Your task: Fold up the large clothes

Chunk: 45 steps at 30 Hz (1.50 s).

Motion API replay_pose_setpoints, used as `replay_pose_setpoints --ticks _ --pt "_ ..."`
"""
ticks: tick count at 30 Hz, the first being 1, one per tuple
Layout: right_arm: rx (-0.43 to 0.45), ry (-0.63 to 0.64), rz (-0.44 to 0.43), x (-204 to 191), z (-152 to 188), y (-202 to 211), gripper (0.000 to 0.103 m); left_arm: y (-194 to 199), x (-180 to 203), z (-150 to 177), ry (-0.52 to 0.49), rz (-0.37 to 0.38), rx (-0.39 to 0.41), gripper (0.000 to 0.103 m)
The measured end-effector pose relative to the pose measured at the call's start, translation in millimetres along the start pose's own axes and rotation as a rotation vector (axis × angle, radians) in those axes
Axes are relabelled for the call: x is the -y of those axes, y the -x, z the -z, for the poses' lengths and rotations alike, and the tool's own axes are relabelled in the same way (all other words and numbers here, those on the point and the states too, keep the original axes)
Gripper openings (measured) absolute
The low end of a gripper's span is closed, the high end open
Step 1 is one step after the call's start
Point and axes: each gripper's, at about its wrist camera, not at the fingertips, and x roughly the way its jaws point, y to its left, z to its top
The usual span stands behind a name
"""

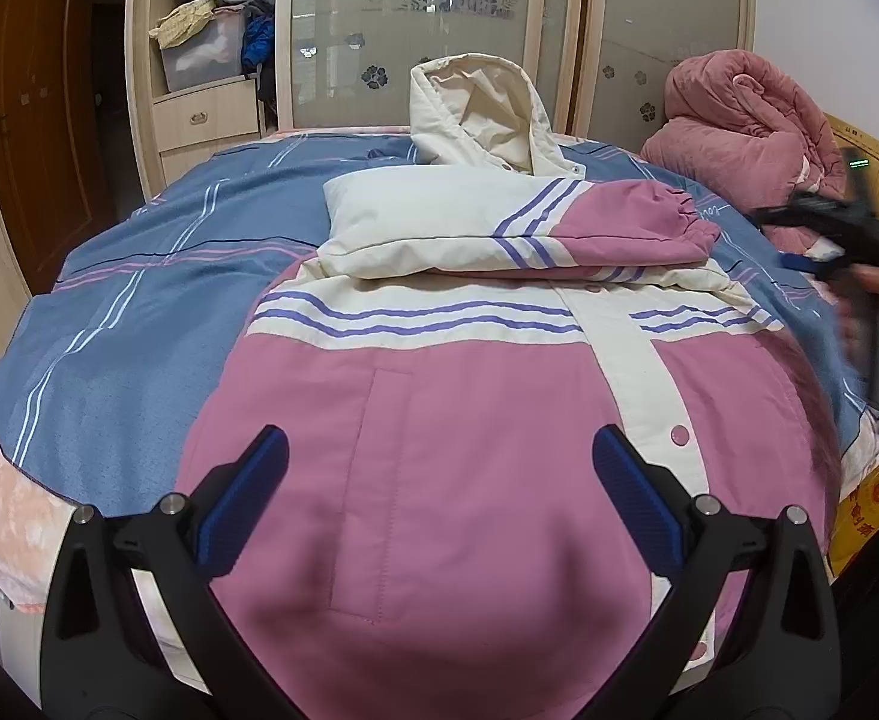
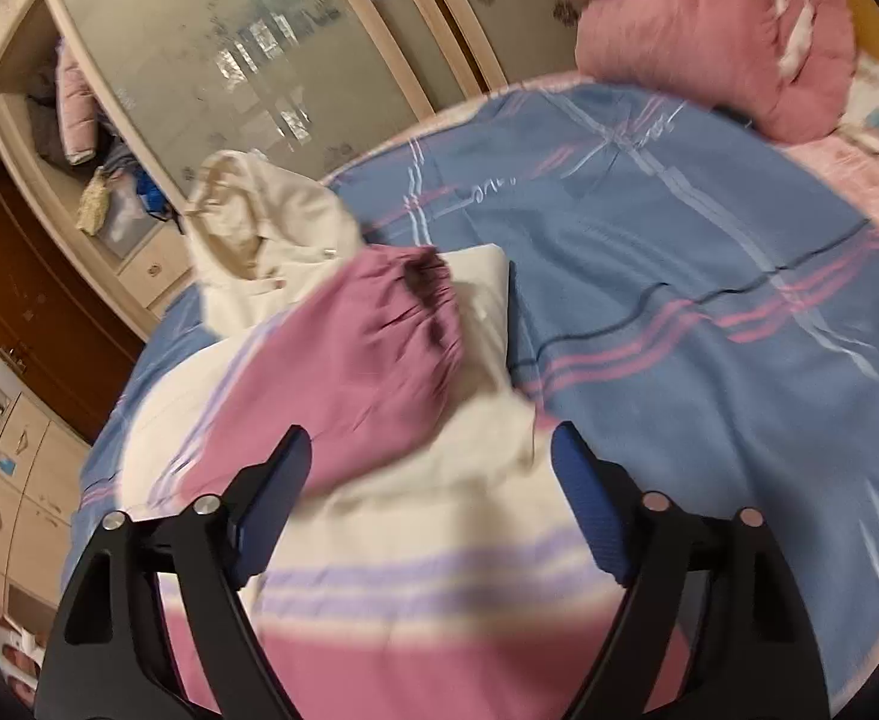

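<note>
left wrist view first, nearest thing up: the left claw (image 1: pixel 439 492) hangs with its blue pads spread wide, released, nothing between them, just above the pink lower front of the jacket (image 1: pixel 451 420). the jacket lies front-up across the bed (image 1: pixel 115 312), its hem toward the near edge and its snap placket running up the right of the body. further up, past the purple stripes, one sleeve (image 1: pixel 499 228) is already folded flat across the chest, pink cuff pointing toward the right edge of the bed. a second layer seems tucked beneath it, hard to be sure. beyond that the cream hood (image 1: pixel 481 114) stands up unfolded near the far edge, with the wardrobe (image 1: pixel 415 18) behind.

right wrist view, blurred: the right claw (image 2: pixel 430 498) is also released, pads apart over the striped chest area, empty, the pink cuff just ahead of it. a pink quilt (image 2: pixel 715 30) is bundled at the far right corner.

my read: sleeves look in, so roughly the midpoint. still to do, i'd say, the hood tucked down and the body folded up from the hem.
</note>
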Motion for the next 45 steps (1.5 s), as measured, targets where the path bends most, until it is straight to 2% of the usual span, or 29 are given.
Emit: replay_pose_setpoints --ticks 2,6,9,12,17,23,45 --pt "0.072 0.041 -0.01 -16 27 51 0.102 1 -1 0 0.008 -0.006 0.0 0.101" --pt "0.175 0.243 0.047 -39 95 114 0.102 11 -3 -1 0.031 -0.007 0.019 0.101" --pt "0.18 0.337 0.088 -40 136 127 0.102 16 -1 1 0.016 -0.034 0.037 0.101" --pt "0.167 0.352 0.108 -34 163 128 0.102 18 -2 3 0.011 -0.048 0.037 0.101" --pt "0.19 0.414 0.141 -43 166 123 0.102 22 0 5 0.005 -0.048 0.038 0.101" --pt "0.189 0.405 0.135 -42 166 120 0.102 27 10 10 -0.038 -0.081 0.035 0.101" --pt "0.172 0.403 0.123 -44 169 117 0.102 32 15 21 -0.054 -0.067 0.021 0.101"
